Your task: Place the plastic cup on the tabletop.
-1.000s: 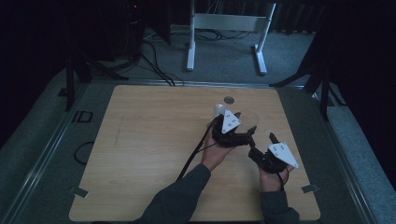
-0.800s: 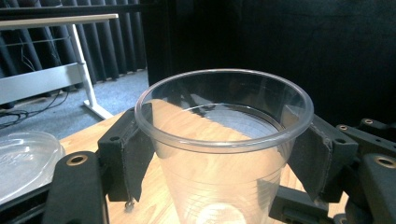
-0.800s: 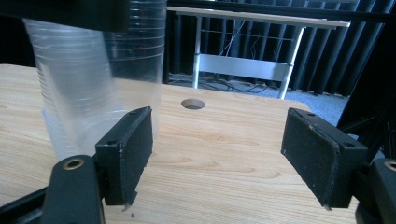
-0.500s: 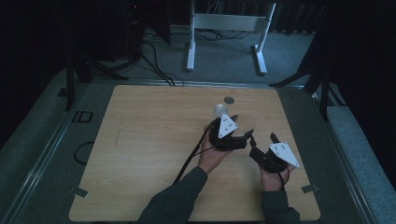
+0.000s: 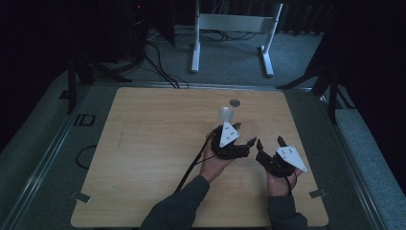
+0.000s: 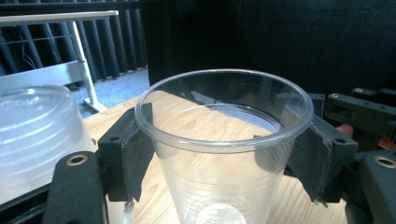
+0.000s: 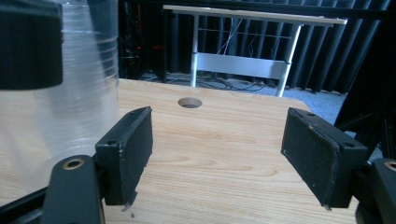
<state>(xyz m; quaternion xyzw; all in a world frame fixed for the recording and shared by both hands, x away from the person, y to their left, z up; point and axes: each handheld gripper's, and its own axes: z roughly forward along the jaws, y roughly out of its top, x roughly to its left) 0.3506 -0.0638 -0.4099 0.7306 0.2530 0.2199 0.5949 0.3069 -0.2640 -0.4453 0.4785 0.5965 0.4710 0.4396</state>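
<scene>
Left hand-held gripper [image 6: 219, 158] clamped on clear, ribbed, upright plastic cup [image 6: 219, 154].

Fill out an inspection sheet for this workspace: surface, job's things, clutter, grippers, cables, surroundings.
Surface: wooden table, with a round hole near its far edge.
Job's things: upright clear cup; second clear cup, upside down beside it.
Clutter: nothing seen.
Grippers: left gripper shut on the upright clear cup; right gripper open, nothing between its pads.
Cables: black cable trailing from the left gripper across the table.
Surroundings: white desk frame, floor cables, dark curtains.
</scene>
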